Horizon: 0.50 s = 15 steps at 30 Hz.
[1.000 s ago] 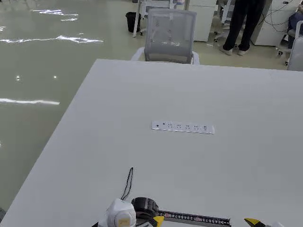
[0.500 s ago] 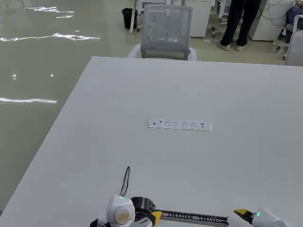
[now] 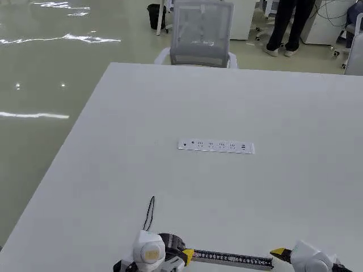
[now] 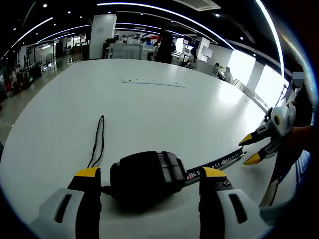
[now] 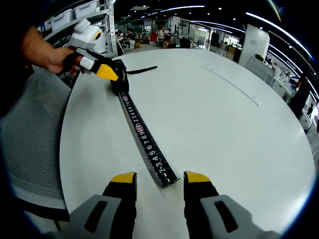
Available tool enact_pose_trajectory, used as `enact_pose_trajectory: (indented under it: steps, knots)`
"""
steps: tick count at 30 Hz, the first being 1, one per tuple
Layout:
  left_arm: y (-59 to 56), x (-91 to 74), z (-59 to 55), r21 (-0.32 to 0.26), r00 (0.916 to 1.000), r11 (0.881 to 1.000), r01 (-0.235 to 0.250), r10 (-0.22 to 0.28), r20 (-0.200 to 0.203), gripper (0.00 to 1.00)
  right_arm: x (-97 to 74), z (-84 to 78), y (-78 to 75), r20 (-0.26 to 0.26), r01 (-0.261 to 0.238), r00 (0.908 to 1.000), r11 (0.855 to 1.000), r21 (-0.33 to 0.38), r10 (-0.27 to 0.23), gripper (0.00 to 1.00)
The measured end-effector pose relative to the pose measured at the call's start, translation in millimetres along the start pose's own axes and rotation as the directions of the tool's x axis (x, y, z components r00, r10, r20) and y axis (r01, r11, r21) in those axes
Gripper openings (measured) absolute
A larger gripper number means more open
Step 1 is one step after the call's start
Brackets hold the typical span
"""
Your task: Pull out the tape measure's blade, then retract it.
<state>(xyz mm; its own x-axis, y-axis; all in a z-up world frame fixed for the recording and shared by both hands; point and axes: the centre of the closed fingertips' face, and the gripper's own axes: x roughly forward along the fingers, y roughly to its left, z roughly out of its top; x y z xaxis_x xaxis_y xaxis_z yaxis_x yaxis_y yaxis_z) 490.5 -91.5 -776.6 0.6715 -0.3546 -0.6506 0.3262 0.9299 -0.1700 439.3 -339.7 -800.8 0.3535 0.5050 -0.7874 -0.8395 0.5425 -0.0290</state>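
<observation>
Right gripper (image 5: 160, 177) nearer blade (image 5: 142, 134), strip (image 3: 216, 147) beyond

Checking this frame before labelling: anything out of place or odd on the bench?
Nothing damaged or spilled. The black tape measure case sits inside the open left gripper. Its black numbered blade lies flat on the white table, tip free just ahead of the open right gripper.

Ref: tape measure case (image 3: 172, 247), on the table (image 3: 283, 107) at its near edge. Blade (image 3: 231, 260) lies flat, running right from the case. Strap (image 3: 150, 212) trails away from it. Power strip (image 3: 216, 147) is beyond the case, mid-table. Office chair (image 3: 201, 34) is behind the far edge. Left gripper (image 4: 150, 174) straddles the case. Right gripper (image 5: 160, 178) is to its right, jaws flanking the blade end.
</observation>
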Motion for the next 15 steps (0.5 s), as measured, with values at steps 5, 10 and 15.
enact_pose_trajectory:
  steps: [5,10,15]
  knots:
    - [2.8,2.5,2.0,0.023,0.9999,1.000,-0.013,0.013,0.007,0.78,4.3,-3.6,-1.8,-0.031,-0.008,0.9995,0.999,-0.033,0.007,0.31]
    - [3.5,7.2,-0.1,0.021,0.9997,0.999,-0.025,0.025,0.000,0.76,5.5,-4.7,-7.2,-0.043,0.000,0.9991,0.999,-0.040,-0.002,0.24]
    - [-1.4,8.4,-0.2,0.010,0.9998,1.000,-0.022,0.022,-0.005,0.73,5.9,-6.2,-10.2,-0.049,0.005,0.9988,1.000,-0.030,-0.006,0.18]
